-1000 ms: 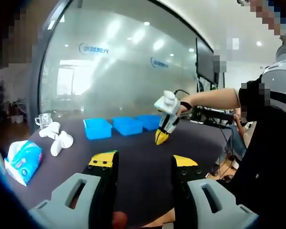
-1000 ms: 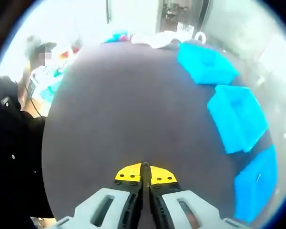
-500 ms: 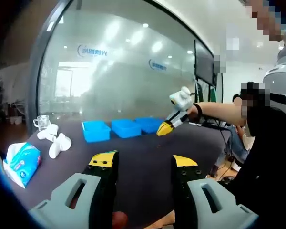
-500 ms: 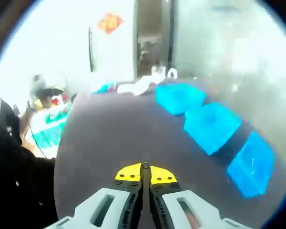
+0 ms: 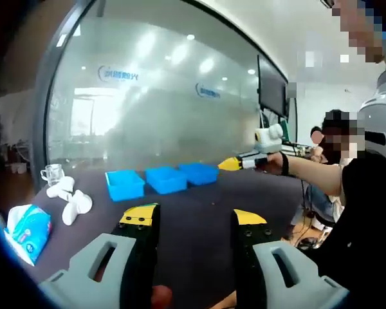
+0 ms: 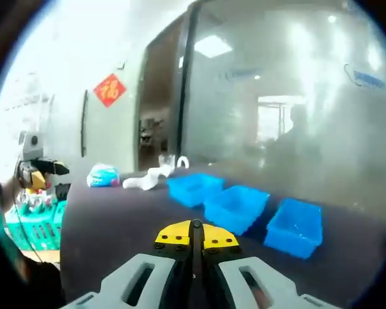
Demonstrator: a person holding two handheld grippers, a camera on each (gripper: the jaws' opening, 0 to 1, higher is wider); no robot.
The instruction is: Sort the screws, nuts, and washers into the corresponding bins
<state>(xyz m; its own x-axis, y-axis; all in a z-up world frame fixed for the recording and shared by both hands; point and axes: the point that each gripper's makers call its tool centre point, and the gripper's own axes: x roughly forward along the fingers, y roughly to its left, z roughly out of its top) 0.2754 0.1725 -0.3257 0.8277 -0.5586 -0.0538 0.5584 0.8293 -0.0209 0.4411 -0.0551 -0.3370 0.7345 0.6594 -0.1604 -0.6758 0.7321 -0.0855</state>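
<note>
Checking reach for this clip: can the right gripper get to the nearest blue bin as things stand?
Probably yes: the right gripper, jaws shut, points toward the nearest blue bin with bare table between.

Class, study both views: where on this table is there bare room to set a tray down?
The dark table is bare between the three blue bins and the left gripper. Crowded spots: the bin row, and the tissue pack and white objects beside it.

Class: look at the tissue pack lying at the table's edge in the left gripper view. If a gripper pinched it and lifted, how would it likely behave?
The tissue pack looks like a soft plastic wrap, so it would probably dent under the jaws. It seems light for its bulk. The glossy film may be slippery, so it could slide out.
</note>
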